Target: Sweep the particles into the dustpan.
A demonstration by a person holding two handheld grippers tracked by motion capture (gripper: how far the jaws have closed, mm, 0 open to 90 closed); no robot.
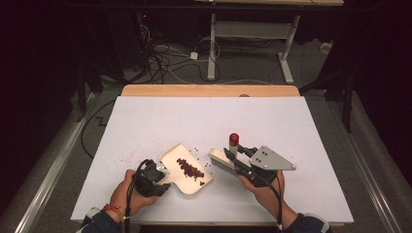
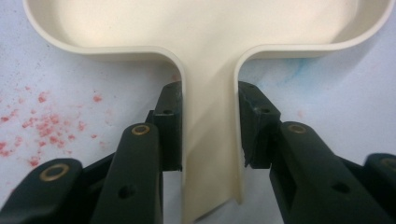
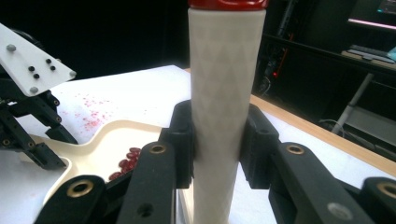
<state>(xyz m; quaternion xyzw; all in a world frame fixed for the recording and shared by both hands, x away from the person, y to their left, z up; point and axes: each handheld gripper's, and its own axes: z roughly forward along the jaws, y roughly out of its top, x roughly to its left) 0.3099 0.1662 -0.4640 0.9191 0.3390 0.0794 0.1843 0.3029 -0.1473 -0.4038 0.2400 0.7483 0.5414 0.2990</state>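
Your left gripper and right gripper rested low, forearms entering from below, both sets of jaws clamped tight.

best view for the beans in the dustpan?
High view: the dark red beans lie in a visible strip across the dustpan. The right gripper view catches a few behind its jaws; the left gripper view gives the pan's handle and rear wall.

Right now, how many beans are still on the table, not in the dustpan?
About 4 stray beans lie between the dustpan and the brush: two near the pan's far corner, two by its mouth. More may be hidden.
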